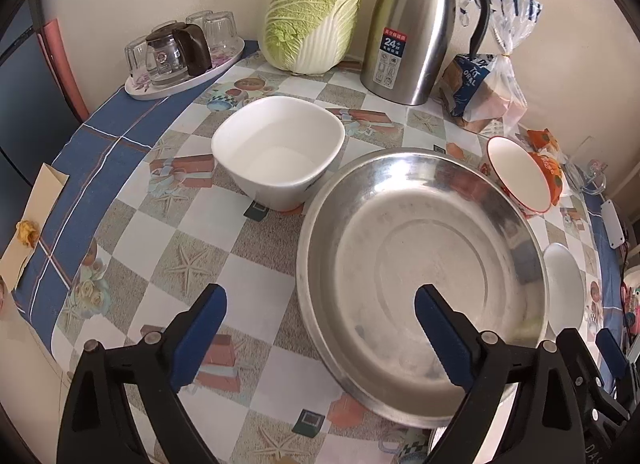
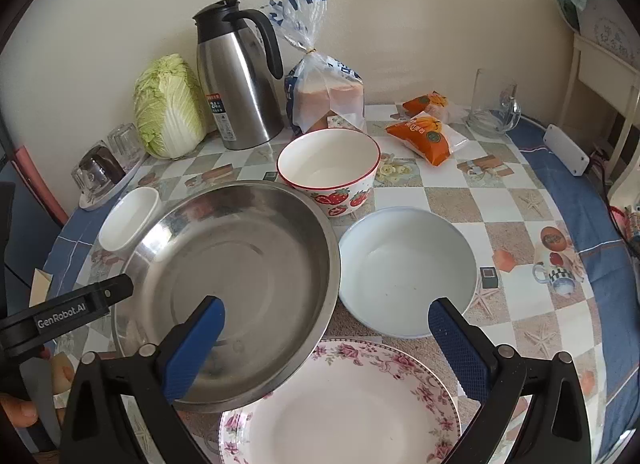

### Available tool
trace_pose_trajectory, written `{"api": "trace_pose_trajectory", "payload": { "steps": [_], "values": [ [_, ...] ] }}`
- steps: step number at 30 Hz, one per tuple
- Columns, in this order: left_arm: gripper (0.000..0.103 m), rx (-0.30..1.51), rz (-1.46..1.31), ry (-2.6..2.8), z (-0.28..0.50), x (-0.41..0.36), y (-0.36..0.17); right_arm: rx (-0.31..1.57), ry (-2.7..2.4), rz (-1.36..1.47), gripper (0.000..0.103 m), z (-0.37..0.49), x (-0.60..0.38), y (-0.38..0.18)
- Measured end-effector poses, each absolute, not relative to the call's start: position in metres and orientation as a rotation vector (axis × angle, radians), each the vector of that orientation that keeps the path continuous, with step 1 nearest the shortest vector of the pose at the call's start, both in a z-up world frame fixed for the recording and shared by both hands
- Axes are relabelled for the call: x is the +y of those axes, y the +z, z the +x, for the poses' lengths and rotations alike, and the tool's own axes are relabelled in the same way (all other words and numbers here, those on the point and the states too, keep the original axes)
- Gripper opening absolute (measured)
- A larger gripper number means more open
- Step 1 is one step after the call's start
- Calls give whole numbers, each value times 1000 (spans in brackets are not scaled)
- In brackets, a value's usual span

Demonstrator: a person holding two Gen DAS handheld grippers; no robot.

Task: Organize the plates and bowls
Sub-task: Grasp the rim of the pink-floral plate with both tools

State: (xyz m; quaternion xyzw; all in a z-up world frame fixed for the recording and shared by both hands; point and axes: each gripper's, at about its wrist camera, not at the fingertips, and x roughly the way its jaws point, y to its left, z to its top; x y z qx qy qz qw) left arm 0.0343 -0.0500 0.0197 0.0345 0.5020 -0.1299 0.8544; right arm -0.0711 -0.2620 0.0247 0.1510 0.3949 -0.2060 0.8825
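The pan (image 2: 240, 288) is shiny silver. One bowl (image 2: 328, 171) is white with a red rim and red strawberries. The plate (image 2: 340, 404) is white with pink flowers. The cloth (image 1: 180, 232) has checks, starfish and a blue edge.

Left gripper (image 1: 320, 316), right gripper (image 2: 326, 326): black frames; blue textured pads; silver rivets.

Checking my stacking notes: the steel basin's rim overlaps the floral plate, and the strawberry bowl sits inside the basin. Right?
Not quite. The right wrist view shows the strawberry bowl standing on the tablecloth behind the steel basin, not inside it. The basin's rim does overlap the floral plate.
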Motion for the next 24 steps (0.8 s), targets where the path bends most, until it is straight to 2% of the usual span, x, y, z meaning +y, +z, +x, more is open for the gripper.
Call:
{"api": "trace_pose_trajectory", "payload": {
  "steps": [10,24],
  "values": [
    [97,1021,71,-302,-3,-42,22,766,-441,268,103,-103,-242,33],
    [97,1107,44,-399,-34,-57,11,834,-470,559,103,-154,-282,3]
  ]
}}
